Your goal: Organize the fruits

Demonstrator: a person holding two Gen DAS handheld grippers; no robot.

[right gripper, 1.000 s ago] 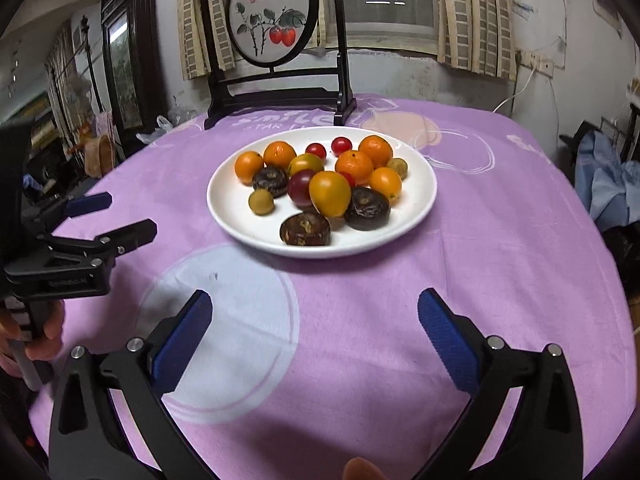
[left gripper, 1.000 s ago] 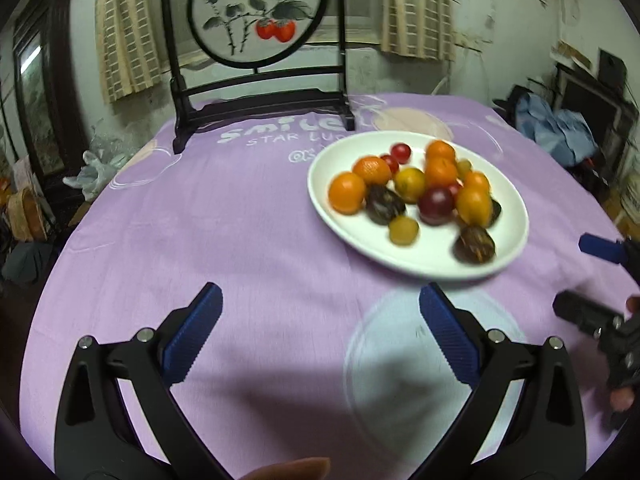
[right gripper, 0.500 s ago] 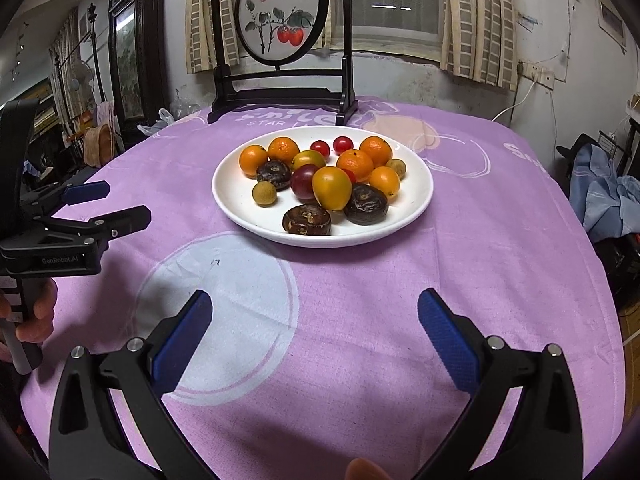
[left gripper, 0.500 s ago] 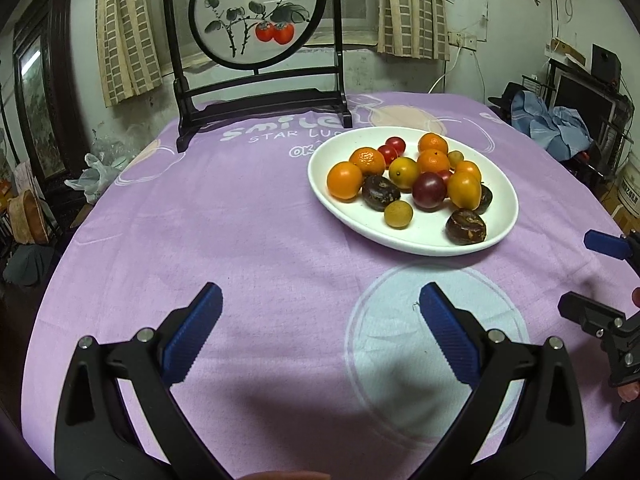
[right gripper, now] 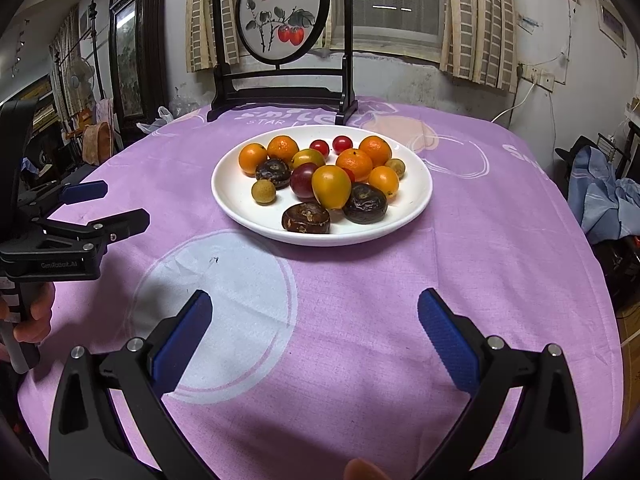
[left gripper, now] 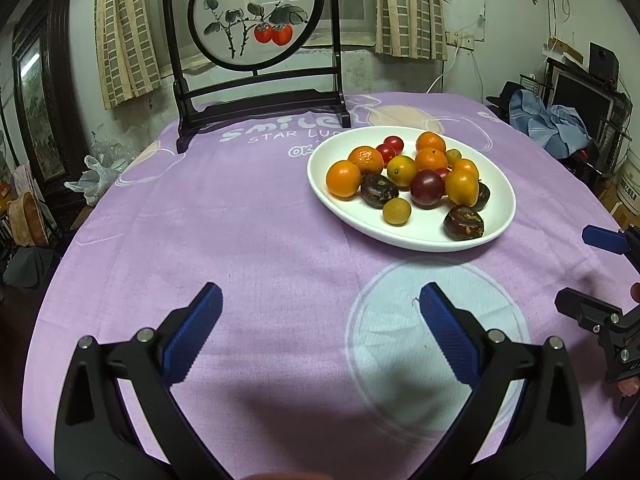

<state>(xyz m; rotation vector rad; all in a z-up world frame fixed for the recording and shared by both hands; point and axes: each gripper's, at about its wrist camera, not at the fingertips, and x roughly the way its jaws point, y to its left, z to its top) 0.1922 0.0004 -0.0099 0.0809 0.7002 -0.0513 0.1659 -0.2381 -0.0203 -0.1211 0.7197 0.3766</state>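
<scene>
A white plate [left gripper: 502, 216] [right gripper: 416, 204] holds several mixed fruits: oranges [left gripper: 343, 178] [right gripper: 354, 164], red cherry tomatoes [right gripper: 342, 144], a purple plum [left gripper: 427, 188] [right gripper: 303, 176], dark brown wrinkled fruits [left gripper: 463, 222] [right gripper: 306, 218] and a small tan one [left gripper: 397, 211] [right gripper: 263, 192]. My left gripper [left gripper: 320, 312] hangs open over the purple cloth, well short of the plate and to its left. My right gripper [right gripper: 314, 316] is open too, below the plate, with nothing between its fingers. Each gripper shows at the edge of the other's view [left gripper: 592, 268] [right gripper: 116, 208].
A round table under a purple printed cloth [left gripper: 224, 216] [right gripper: 500, 216] carries a dark wooden stand with a round persimmon painting [left gripper: 256, 20] [right gripper: 284, 16] behind the plate. A hand [right gripper: 34, 316] grips the left tool's handle. Furniture and clothes crowd the room around the table.
Both grippers drew back and rose a little, so the plate sits farther off. Both have stayed open.
</scene>
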